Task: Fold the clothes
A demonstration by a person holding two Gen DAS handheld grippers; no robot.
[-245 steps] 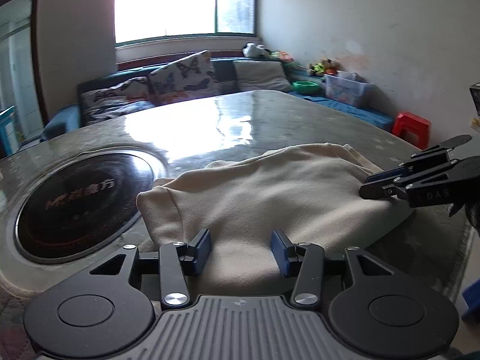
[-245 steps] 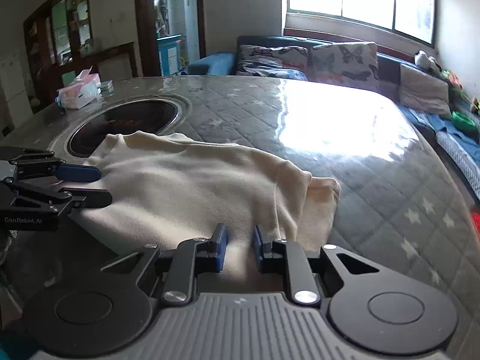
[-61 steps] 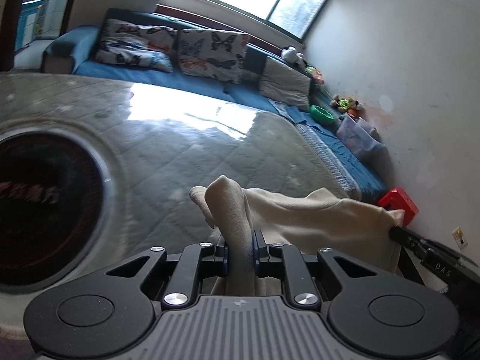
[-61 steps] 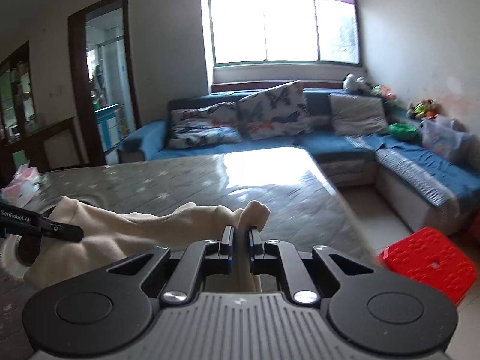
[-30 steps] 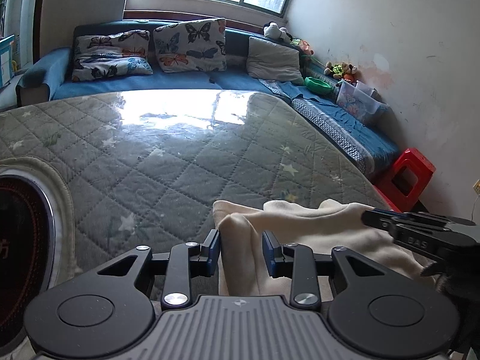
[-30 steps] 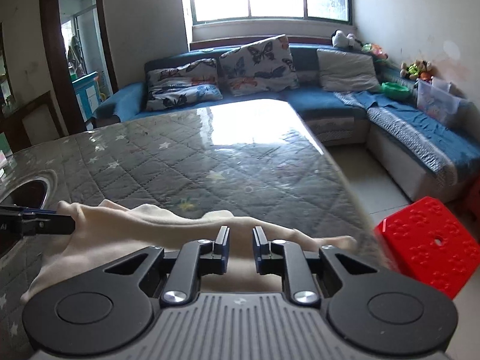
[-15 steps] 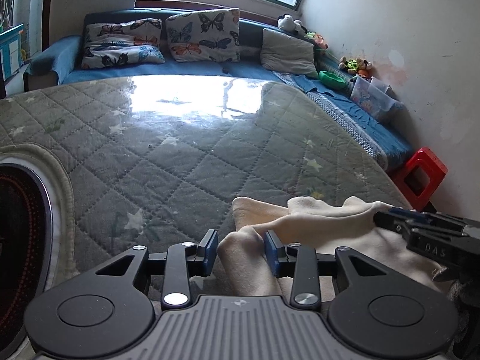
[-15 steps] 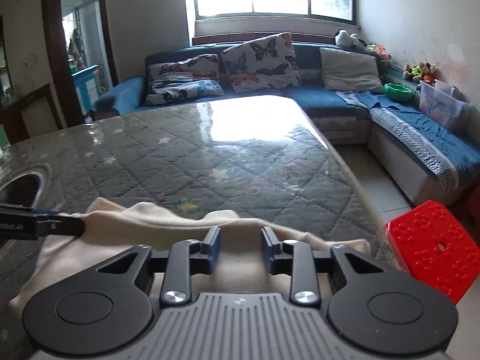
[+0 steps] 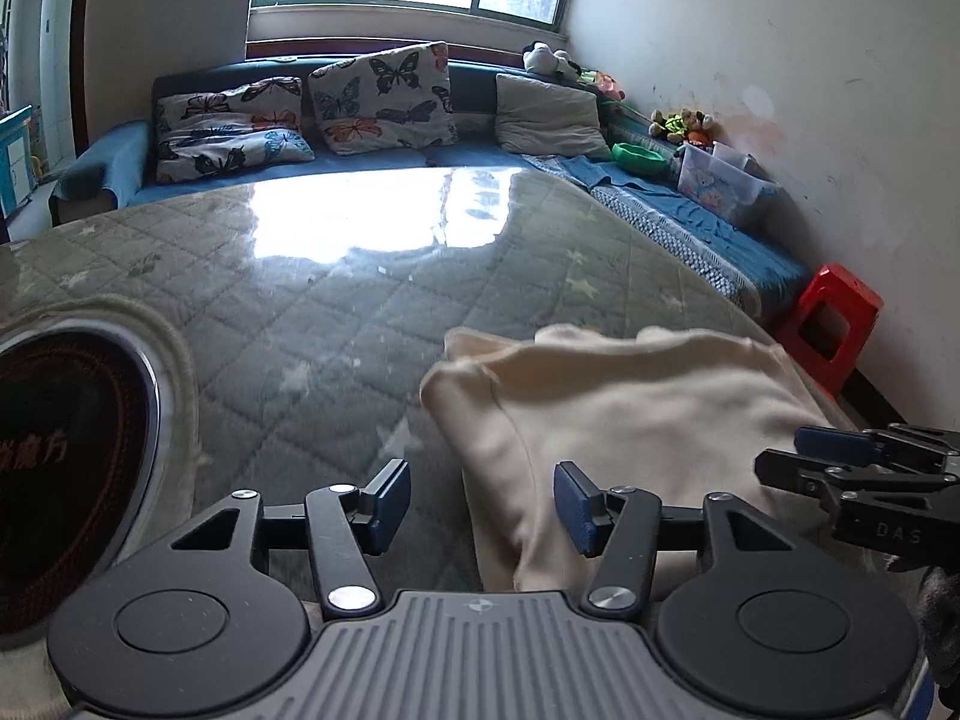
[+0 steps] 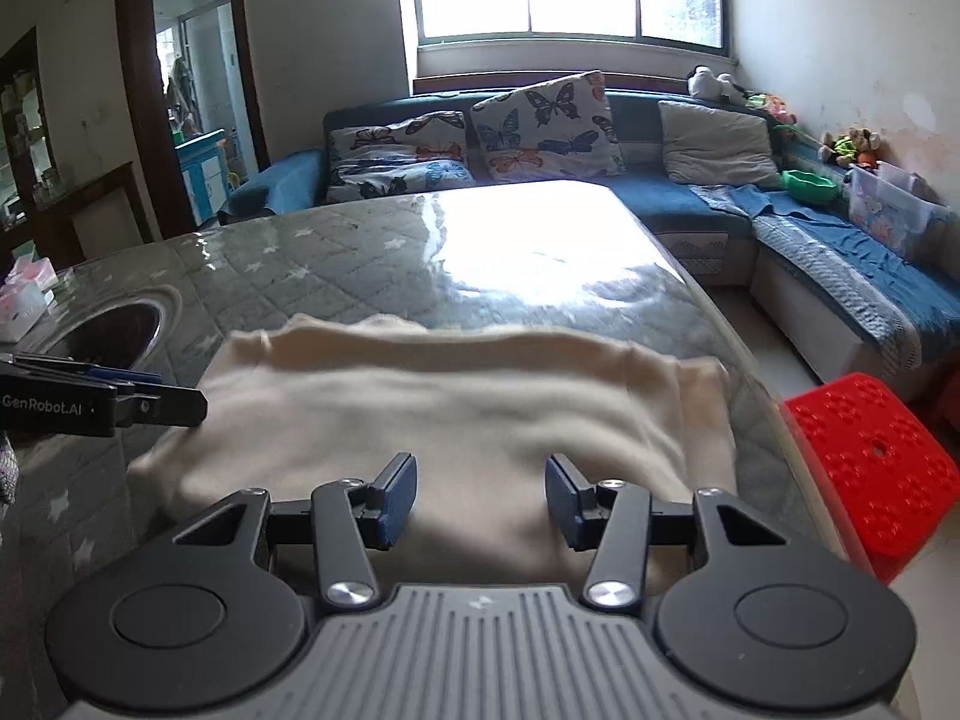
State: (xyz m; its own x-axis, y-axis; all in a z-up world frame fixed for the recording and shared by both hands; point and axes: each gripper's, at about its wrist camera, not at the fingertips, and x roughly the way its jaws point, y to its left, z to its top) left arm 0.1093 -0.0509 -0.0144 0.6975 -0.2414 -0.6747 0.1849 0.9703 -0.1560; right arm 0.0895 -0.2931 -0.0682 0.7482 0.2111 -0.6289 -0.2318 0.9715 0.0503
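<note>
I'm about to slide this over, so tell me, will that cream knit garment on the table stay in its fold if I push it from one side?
Probably not neatly. The cream knit garment looks soft and floppy, with rumpled layered edges, so it would likely bunch. The glossy quilted table cover may let it slide easily. It sits near the table's right edge, so it could droop over.

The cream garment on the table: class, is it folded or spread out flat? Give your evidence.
Folded. The cream garment lies as a compact rectangle with doubled layers along its right edge; both grippers' jaws are open, off the cloth.

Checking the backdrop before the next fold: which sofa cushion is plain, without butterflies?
The grey cushion at the sofa's right end, by the corner; the two cushions to its left carry butterfly prints.
</note>
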